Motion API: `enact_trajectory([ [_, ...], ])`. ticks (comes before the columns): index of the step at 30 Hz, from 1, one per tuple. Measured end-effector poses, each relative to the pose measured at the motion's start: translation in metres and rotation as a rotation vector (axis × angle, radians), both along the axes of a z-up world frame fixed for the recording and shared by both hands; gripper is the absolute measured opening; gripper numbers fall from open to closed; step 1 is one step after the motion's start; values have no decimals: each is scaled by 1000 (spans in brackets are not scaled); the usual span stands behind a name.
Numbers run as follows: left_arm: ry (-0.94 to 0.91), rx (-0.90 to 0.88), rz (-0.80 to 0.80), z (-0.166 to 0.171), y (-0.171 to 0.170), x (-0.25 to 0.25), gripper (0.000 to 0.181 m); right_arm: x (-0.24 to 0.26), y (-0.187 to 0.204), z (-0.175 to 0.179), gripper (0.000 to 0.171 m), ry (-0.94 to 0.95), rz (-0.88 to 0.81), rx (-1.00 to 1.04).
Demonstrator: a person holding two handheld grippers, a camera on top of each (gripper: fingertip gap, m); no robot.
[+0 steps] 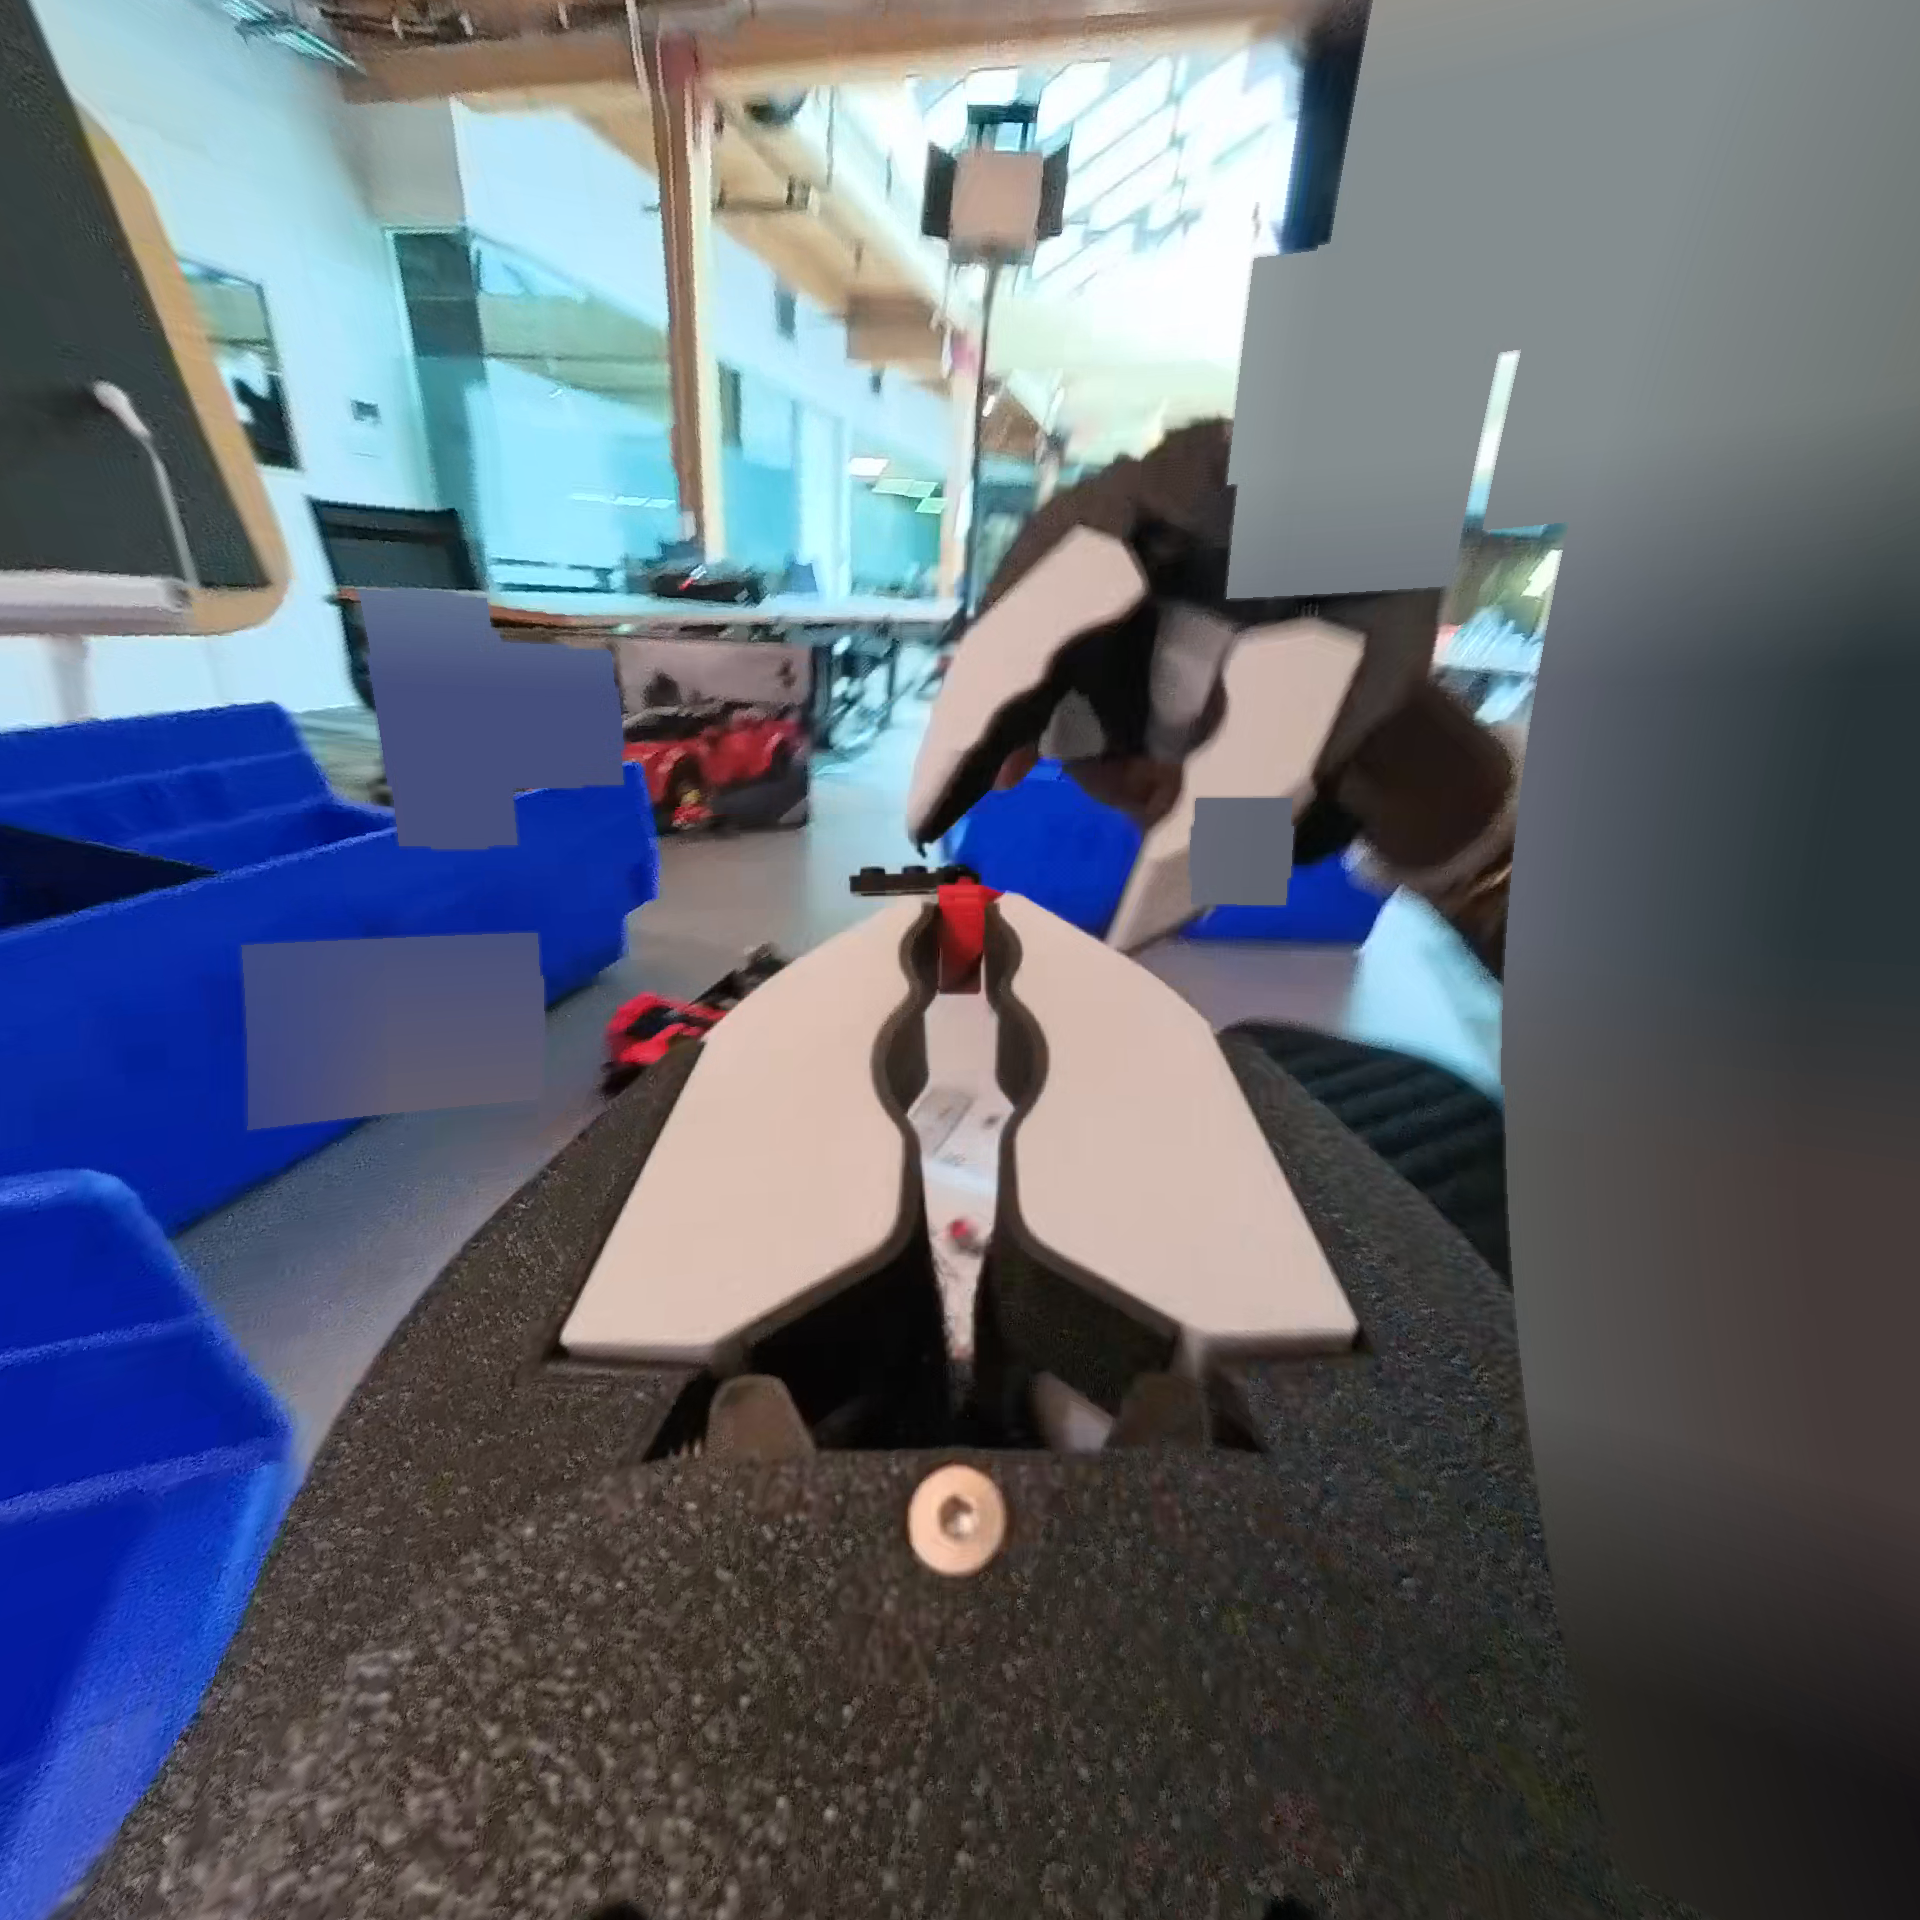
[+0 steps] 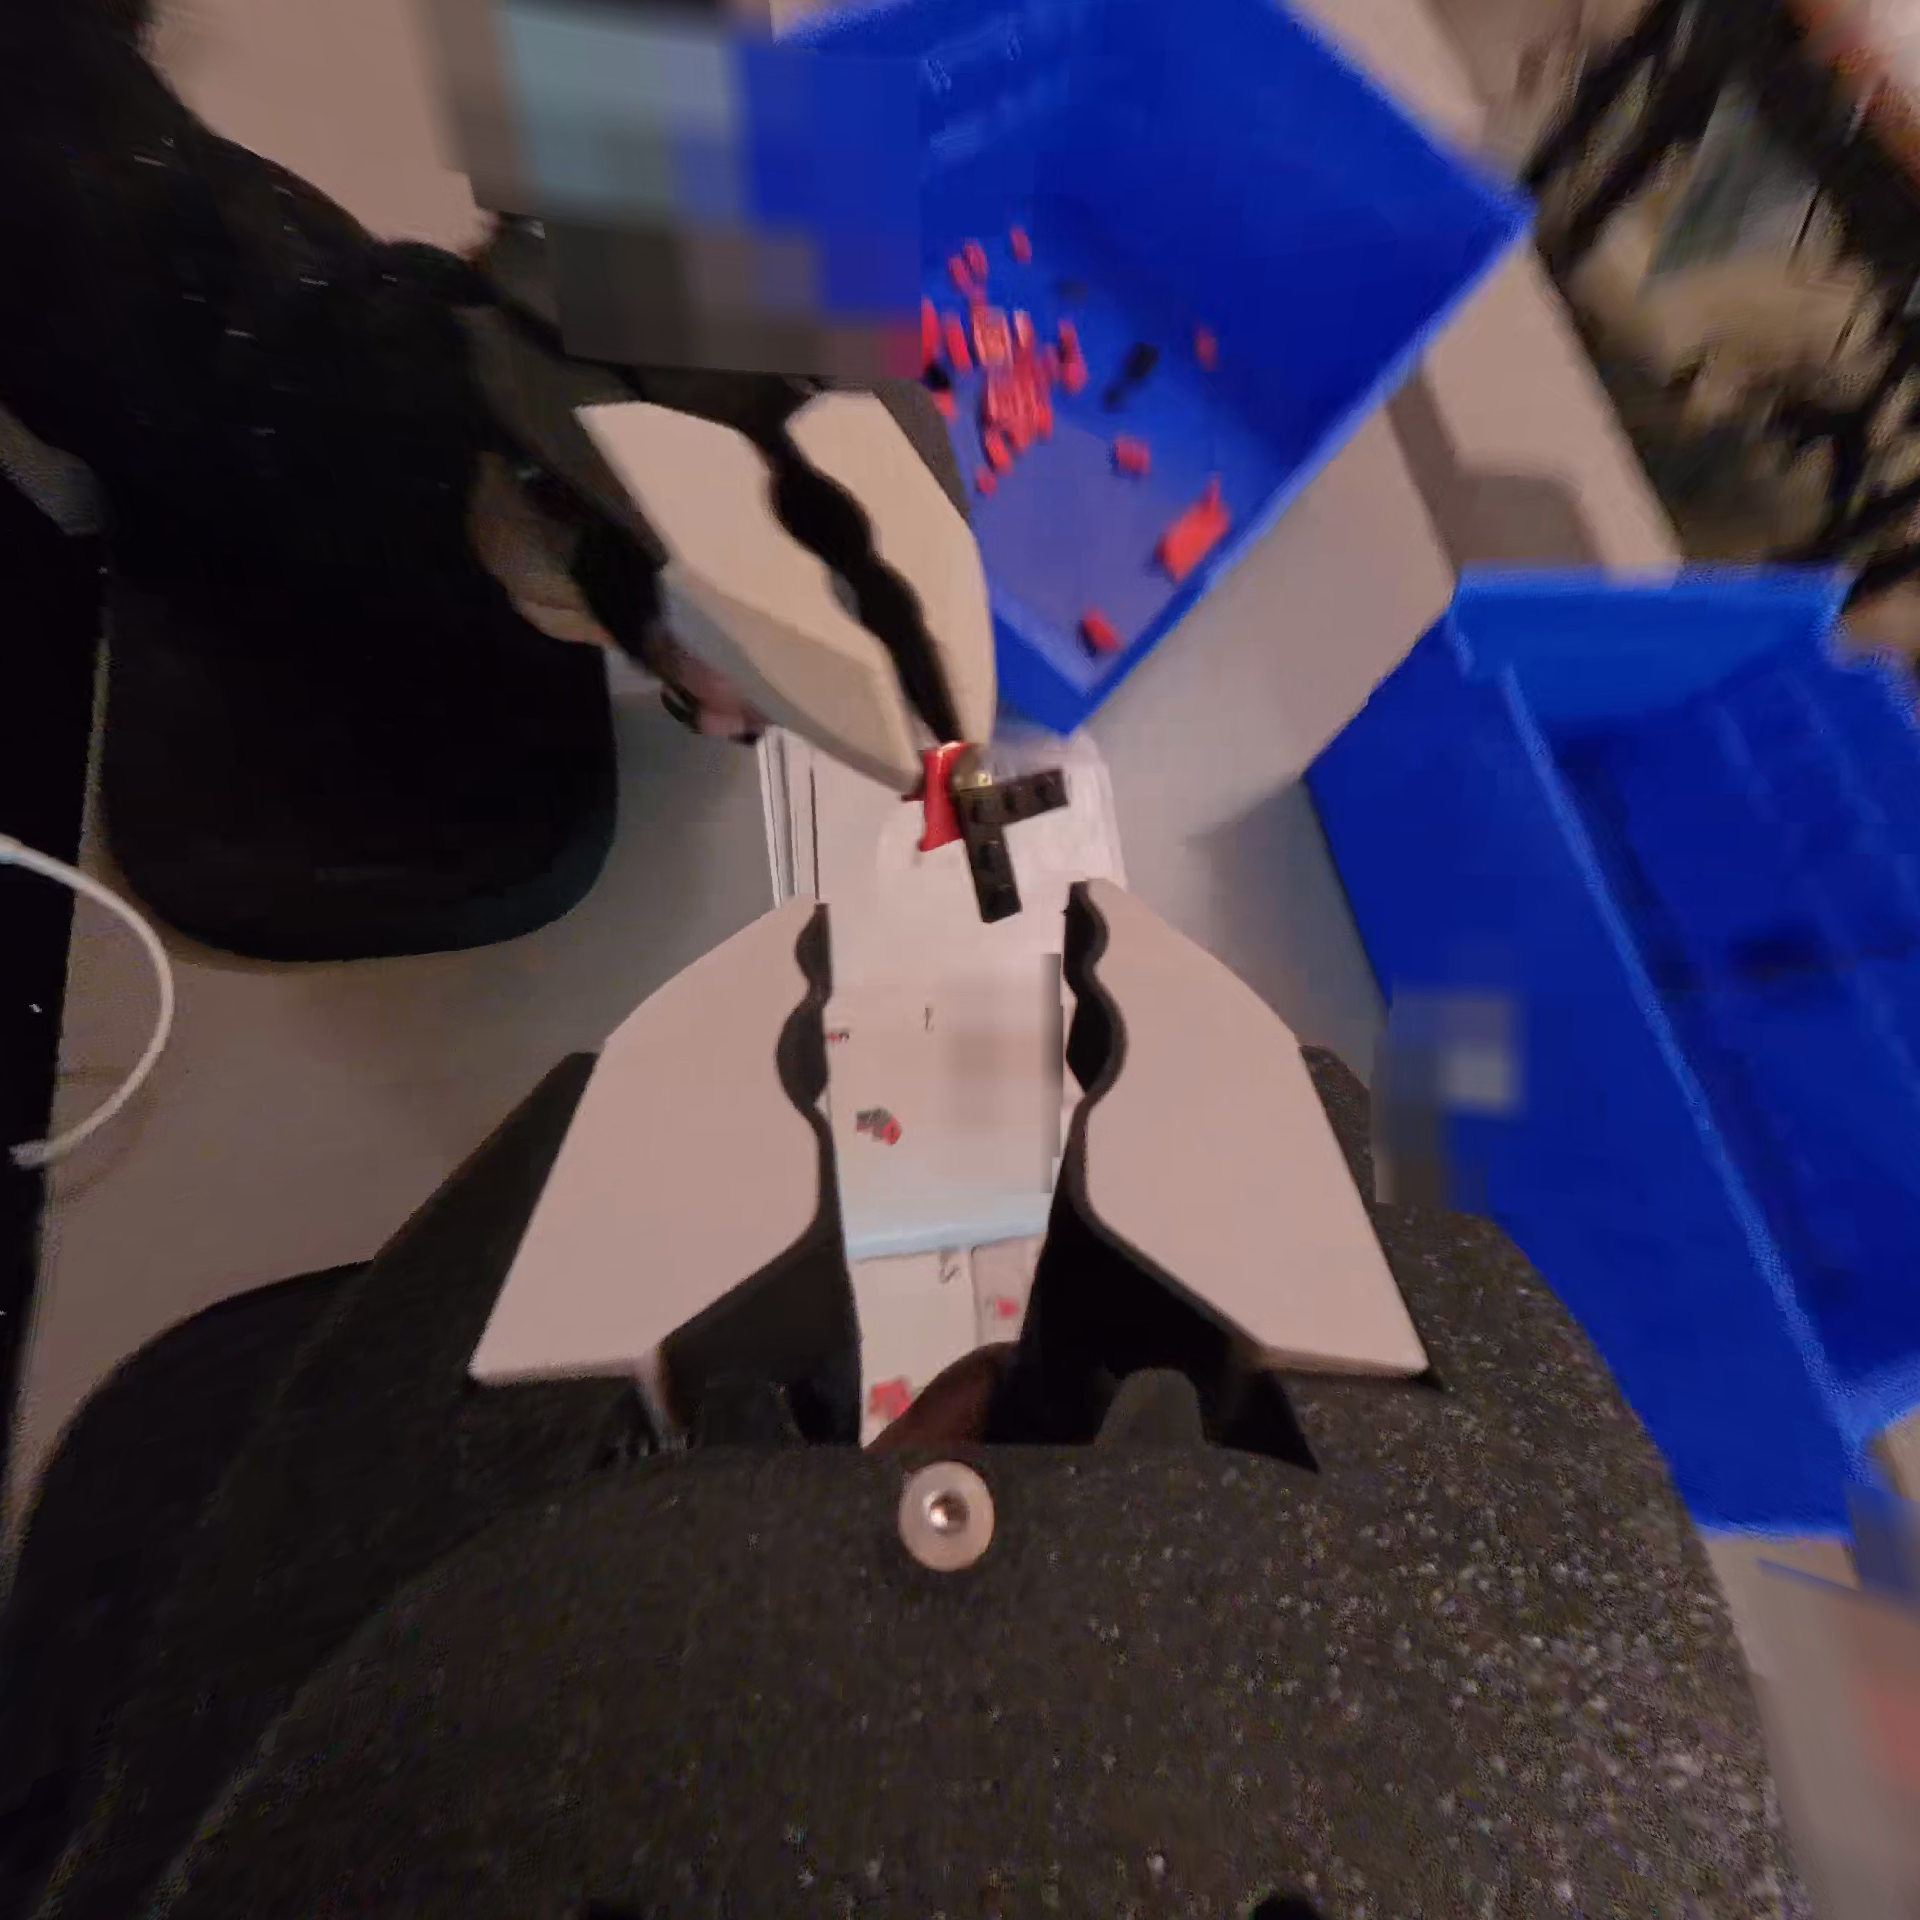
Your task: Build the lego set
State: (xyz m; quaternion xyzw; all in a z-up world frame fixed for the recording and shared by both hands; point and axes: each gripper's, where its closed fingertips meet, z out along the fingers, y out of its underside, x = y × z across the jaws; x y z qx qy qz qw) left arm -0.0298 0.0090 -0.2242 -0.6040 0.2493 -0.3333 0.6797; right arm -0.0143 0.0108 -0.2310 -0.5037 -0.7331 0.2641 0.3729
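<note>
1. Left tongs (image 1: 958, 914) are pinching a red piece (image 1: 958, 935) at their tips, black plates (image 2: 1013, 826) attached beyond it.
2. Right tongs (image 2: 945, 914) are hanging released, empty, just short of the plates.
3. Risk: tip-only grip is looking thin; pressing sideways could be twisting the assembly loose onto the booklet (image 2: 935, 1039) beneath.

Looks like a large open office or lab workspace, though blurred. High ceiling with exposed timber beams (image 1: 831, 62), glass partition walls (image 1: 582, 457), a light panel on a stand (image 1: 995, 197), long work tables (image 1: 727, 613) farther back. Nearby, a grey tabletop (image 1: 727, 894) with blue storage bins (image 1: 312, 894), one bin (image 2: 1195, 312) holding loose red and black bricks (image 2: 1013, 384).
</note>
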Motion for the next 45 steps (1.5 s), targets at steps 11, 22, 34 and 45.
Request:
enact_trajectory([
  [11, -749, -339, -370, 27, -7, -9, 7, -16, -12, 27, 52, 453, 207, 432],
  [22, -816, -426, -425, 23, -10, -1, 6, -28, -13, 22, 27, 458, 235, 482],
  [34, -837, -440, -400, 19, -5, -5, 6, -22, -5, 24, 27, 471, 199, 524],
  [45, -822, -459, -398, 16, -5, -3, 7, -20, -5, 21, 21, 448, 212, 538],
])
